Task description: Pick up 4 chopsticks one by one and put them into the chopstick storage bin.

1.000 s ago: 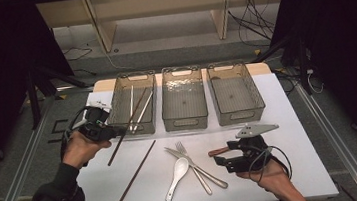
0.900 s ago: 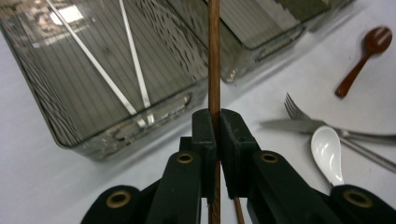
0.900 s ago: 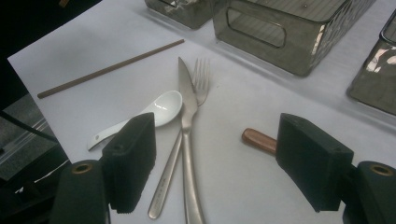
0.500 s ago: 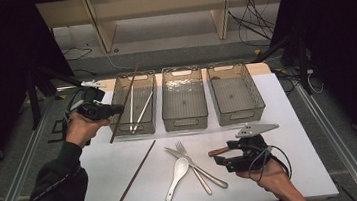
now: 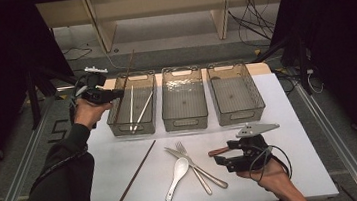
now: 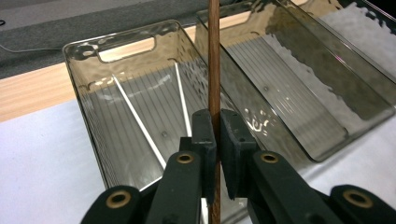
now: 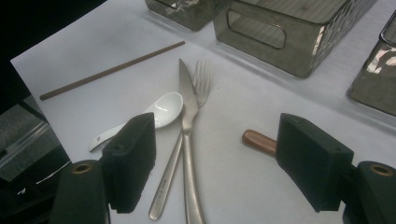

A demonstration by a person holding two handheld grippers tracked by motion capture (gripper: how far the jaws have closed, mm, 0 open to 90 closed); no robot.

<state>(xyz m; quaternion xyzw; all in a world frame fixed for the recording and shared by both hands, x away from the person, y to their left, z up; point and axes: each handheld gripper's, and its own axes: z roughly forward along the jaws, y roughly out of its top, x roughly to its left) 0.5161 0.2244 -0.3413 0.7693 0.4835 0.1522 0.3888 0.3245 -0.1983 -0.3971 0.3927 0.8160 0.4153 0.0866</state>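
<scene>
Tongs in the left hand (image 5: 115, 94) pinch a brown chopstick (image 6: 214, 56) tight, holding it near upright above the leftmost bin (image 5: 120, 128), where two white chopsticks (image 5: 137, 110) already lie. Right tongs (image 7: 215, 154) rest wide apart and empty on the table (image 5: 299, 118), near a knife (image 7: 187, 121), fork (image 7: 201, 77), white spoon (image 7: 161, 108) and, perhaps, a wooden handle (image 7: 258, 141). A second brown chopstick (image 5: 135, 175) lies on the table.

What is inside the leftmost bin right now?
The leftmost bin holds two white chopsticks lying on its ribbed floor. The brown chopstick clamped in the left gripper stands above it, hiding a strip of the floor in the left gripper view.
</scene>
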